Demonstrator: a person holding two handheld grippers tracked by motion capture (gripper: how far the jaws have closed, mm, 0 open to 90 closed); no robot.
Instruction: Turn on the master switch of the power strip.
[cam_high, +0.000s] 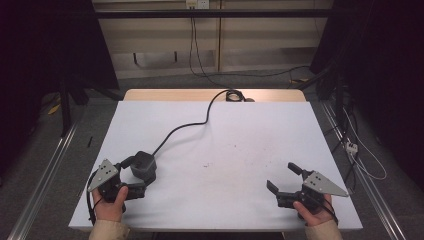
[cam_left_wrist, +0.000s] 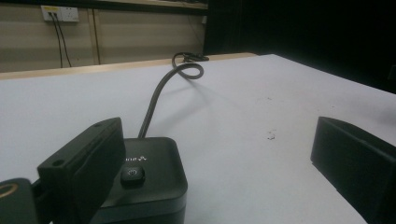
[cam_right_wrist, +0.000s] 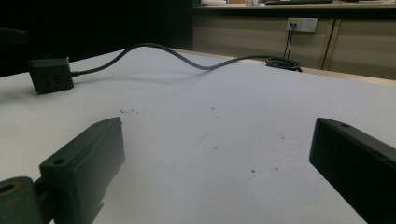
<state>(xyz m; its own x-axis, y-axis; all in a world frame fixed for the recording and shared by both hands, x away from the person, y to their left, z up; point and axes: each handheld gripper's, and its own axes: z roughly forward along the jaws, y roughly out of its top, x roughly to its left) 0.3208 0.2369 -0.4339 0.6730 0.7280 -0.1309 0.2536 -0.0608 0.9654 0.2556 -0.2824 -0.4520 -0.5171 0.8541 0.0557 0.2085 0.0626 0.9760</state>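
A black cube-shaped box (cam_high: 143, 165) with a button on top lies near the front left of the white table (cam_high: 240, 130). Its black cable (cam_high: 185, 126) runs to a coil at the far edge. My left gripper (cam_high: 136, 176) stands open around the box. In the left gripper view the box (cam_left_wrist: 144, 177) sits against the left jaw, well apart from the right jaw, with the gripper (cam_left_wrist: 217, 140) wide. My right gripper (cam_high: 281, 176) is open at the front right with nothing between its jaws. The right gripper view (cam_right_wrist: 215, 135) shows the box (cam_right_wrist: 50, 74) far off to the left.
The cable's coil (cam_high: 234, 95) lies on the wooden strip at the table's back edge. Wall sockets (cam_high: 197, 4) sit behind. Metal rails run along the floor on both sides, and a power strip (cam_high: 351, 146) with loose wires lies on the floor to the right.
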